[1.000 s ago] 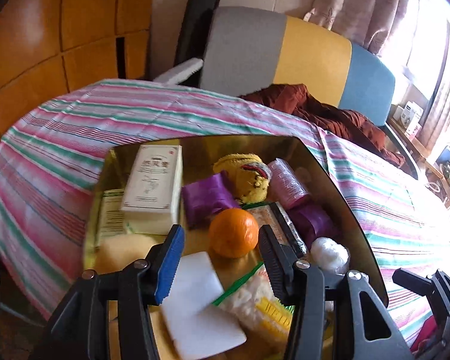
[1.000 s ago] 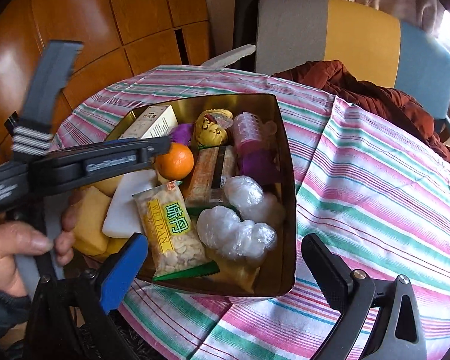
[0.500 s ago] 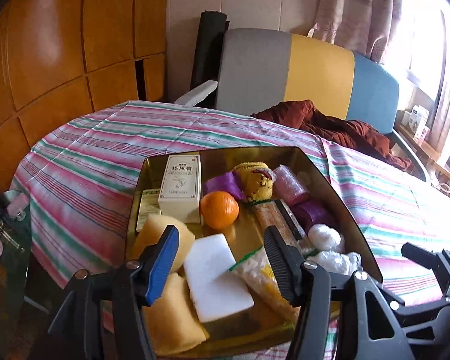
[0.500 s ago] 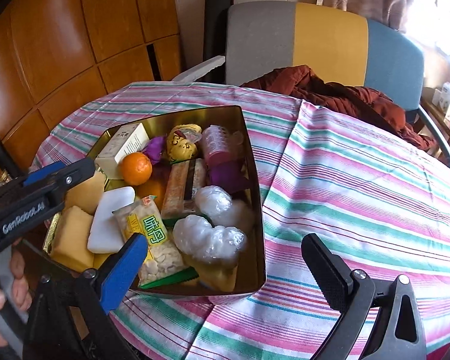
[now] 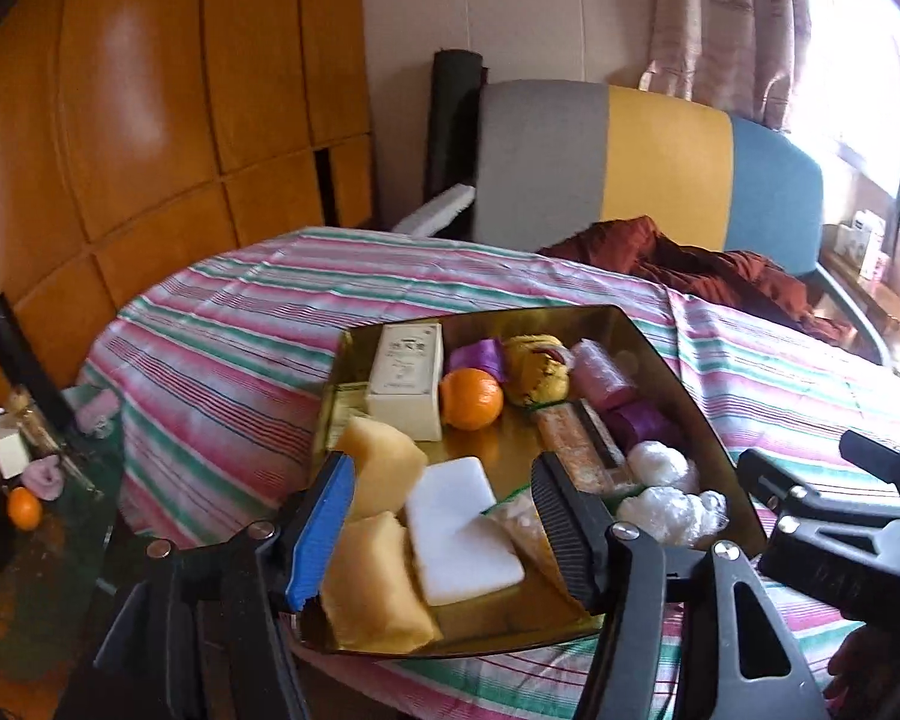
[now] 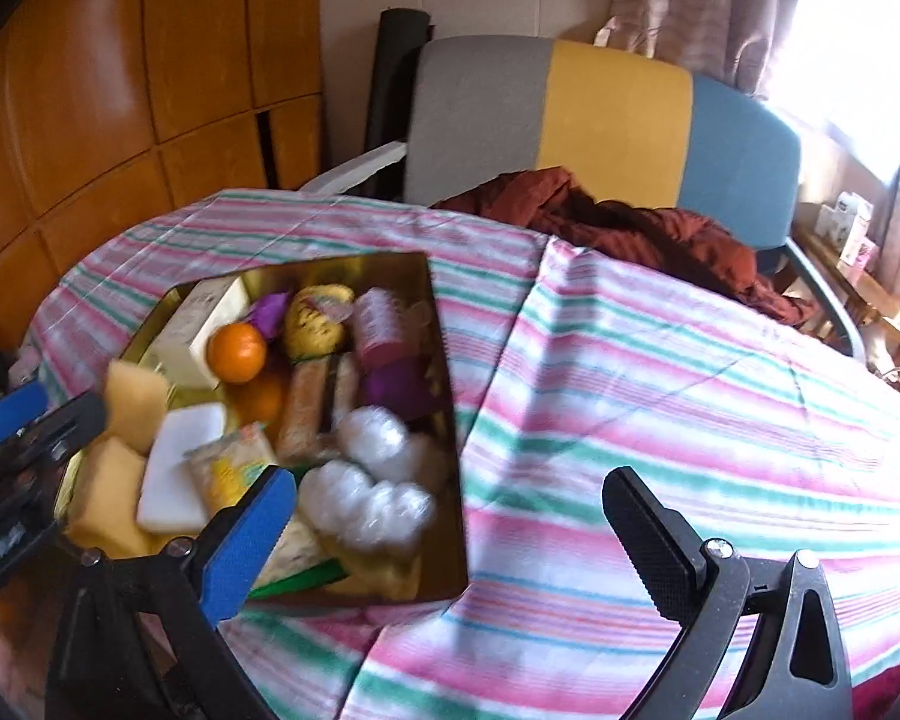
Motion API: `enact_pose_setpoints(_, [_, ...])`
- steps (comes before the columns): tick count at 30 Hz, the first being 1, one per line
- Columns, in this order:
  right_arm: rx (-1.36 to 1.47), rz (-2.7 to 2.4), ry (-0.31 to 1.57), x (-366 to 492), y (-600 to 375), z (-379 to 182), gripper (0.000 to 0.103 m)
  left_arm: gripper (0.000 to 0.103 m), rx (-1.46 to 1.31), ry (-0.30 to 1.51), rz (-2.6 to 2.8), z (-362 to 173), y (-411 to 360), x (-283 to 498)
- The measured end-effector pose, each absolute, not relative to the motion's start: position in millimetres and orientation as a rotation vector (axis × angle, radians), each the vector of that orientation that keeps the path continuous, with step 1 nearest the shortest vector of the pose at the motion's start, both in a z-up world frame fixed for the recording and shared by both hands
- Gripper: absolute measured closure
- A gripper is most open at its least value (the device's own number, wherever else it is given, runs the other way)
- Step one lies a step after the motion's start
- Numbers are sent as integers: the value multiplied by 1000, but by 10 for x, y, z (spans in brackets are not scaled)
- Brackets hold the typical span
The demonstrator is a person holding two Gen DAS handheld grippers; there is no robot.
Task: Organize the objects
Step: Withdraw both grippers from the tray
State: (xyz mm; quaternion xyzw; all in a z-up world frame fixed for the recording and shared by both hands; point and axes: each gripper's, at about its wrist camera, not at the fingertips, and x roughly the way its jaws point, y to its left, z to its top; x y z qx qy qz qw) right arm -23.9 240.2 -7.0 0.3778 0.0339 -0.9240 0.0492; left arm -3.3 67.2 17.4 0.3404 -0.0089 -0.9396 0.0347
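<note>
Gold tray (image 5: 678,372) sits on the striped tablecloth (image 5: 222,360), already packed: a white carton (image 5: 405,381), an orange (image 5: 471,399), yellow sponges (image 5: 378,576), a white block (image 5: 459,531) and bubble-wrapped bundles (image 5: 666,495) lie side by side, apparently so that each has its own spot. The left gripper (image 5: 444,534) hangs over the tray's near end with nothing between its jaws, which have just been opening; the white block and one sponge lie beyond the gap, untouched. The right gripper (image 6: 450,531) stands with jaws wide apart and empty, the tray's near right corner beyond its blue pad (image 6: 246,540), bare cloth ahead of the black one. Judging by the full tray, sorting looks nearly finished.
</note>
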Motion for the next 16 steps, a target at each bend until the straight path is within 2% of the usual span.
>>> enact_pose_setpoints(4, [1147,-2819,17,-256,2491,-35,0,41,1066,6,-2883,167,635,-22])
enact_pose_setpoints(16, [1184,-2759,27,-153,2400,-190,0,41,996,31,-2890,182,583,6])
